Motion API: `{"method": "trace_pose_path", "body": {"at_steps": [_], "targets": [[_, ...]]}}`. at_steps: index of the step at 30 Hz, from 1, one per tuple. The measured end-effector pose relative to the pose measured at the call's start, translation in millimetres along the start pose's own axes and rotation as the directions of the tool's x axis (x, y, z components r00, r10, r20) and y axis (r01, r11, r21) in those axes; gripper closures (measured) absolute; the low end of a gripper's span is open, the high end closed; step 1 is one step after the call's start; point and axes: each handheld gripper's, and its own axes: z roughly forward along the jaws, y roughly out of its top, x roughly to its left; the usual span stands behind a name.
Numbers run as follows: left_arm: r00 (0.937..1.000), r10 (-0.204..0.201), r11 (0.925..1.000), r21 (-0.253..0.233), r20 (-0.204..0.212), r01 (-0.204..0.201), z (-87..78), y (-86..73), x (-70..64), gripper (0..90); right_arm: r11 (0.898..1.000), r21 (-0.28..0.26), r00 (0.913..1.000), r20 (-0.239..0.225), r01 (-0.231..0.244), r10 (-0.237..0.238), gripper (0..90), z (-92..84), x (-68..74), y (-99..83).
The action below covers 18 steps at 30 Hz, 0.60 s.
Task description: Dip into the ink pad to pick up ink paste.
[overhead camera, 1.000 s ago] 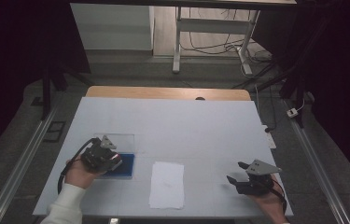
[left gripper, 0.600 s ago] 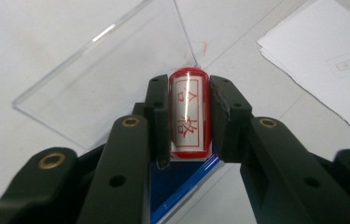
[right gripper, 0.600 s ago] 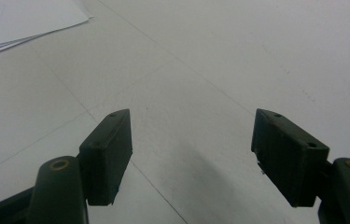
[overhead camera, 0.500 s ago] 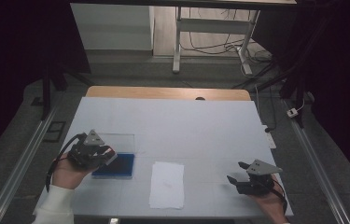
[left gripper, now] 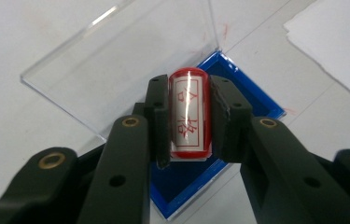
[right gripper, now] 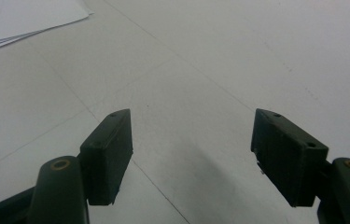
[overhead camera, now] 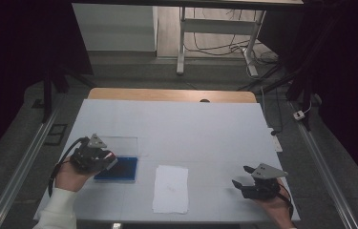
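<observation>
Left gripper view: left gripper (left gripper: 189,116) pinches red seal stamp (left gripper: 189,112) across its flanks, face toward camera, blue ink pad (left gripper: 252,100) directly below. Stamp looks light, rigid, glossy, probably slippery; keep this mid-body grip. Right gripper (right gripper: 191,154) spread, holding nothing.

Tool (right gripper: 191,156) with jaws wide apart over bare white table (right gripper: 219,70), paper sheets (right gripper: 18,18) far left.

The stamp (left gripper: 189,114) sits between the left tool (left gripper: 189,116) jaws, above the ink-pad case (left gripper: 238,93), left of the paper (overhead camera: 171,188).
</observation>
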Motion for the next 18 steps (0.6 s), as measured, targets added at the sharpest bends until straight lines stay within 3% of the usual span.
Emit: {"method": "trace_pose_path", "body": {"at_steps": [18], "targets": [[0.9999,0.003,0.9987,0.051,0.015,-0.004,22.6,-2.8,0.4,70.1,1.0,0.008,1.0,-0.002,0.001,-0.001,29.2,1.3,0.0,-1.0]]}}
